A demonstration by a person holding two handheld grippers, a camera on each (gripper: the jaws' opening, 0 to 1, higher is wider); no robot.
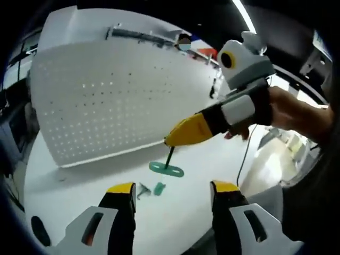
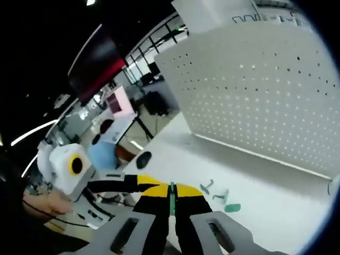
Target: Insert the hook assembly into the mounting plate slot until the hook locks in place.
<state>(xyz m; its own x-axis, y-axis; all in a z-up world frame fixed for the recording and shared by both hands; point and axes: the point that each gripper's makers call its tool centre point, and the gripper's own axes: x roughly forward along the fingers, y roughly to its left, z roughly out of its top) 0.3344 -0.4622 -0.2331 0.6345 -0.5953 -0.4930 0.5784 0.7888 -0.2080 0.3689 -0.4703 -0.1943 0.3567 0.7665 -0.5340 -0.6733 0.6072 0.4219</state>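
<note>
Right gripper [image 2: 171,204]: fingers pinching green hook [image 1: 167,167]. Left gripper [image 1: 172,194]: fingers spread, 2 small clips [image 1: 151,189] on counter [image 1: 85,186] between them, pegboard [image 1: 106,101] beyond.

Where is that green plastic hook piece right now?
The green plastic hook hangs from the right hand-held gripper, just above the white table in front of the white pegboard, in the left gripper view.

The big white board full of little holes [image 1: 106,101] looks like smooth, matt metal. The green plastic hook [image 1: 167,168] looks smooth. The white table [image 1: 79,186] is smooth and a bit shiny.
</note>
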